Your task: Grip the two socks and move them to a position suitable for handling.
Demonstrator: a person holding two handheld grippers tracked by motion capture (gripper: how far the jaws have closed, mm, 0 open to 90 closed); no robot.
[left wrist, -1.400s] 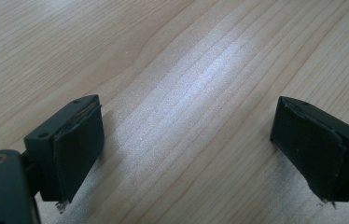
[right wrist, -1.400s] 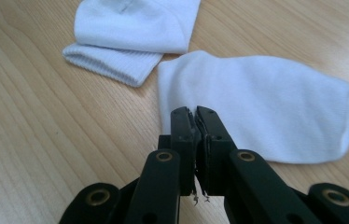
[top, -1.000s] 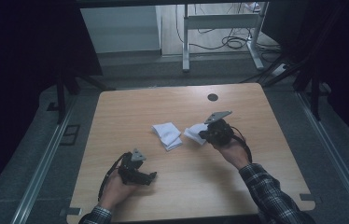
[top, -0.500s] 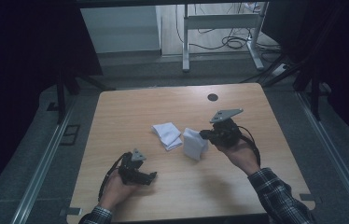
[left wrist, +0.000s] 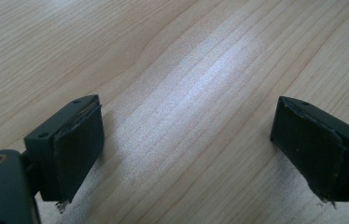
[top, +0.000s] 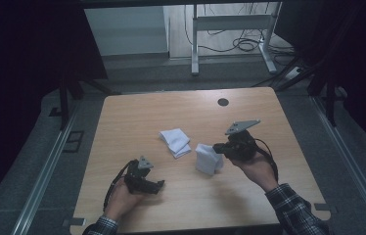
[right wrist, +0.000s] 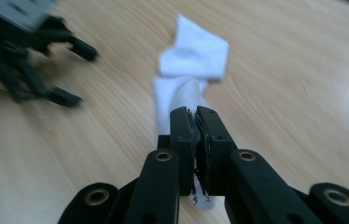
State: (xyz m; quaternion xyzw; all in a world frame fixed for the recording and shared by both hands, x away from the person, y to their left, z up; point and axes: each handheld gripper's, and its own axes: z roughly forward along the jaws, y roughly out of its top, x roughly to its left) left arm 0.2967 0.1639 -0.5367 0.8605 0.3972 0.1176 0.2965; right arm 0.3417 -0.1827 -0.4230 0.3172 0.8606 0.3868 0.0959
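Here right gripper (right wrist: 195,114) pinches white cloth (right wrist: 186,70), edge hidden; left gripper (left wrist: 186,140) wide.

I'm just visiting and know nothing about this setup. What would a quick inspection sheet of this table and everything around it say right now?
Surface: light wooden table with a small dark round hole near its far edge.
Job's things: white cloth piece hanging from the right gripper; second white folded cloth lying flat mid-table, apart from it.
Clutter: nothing seen.
Grippers: right gripper shut on the white cloth piece; left gripper open over bare wood, nothing between its jaws.
Cables: black cable trailing from the right gripper; loose cables on the floor beyond the table.
Surroundings: metal stand legs behind the table, dark curtains at the sides.
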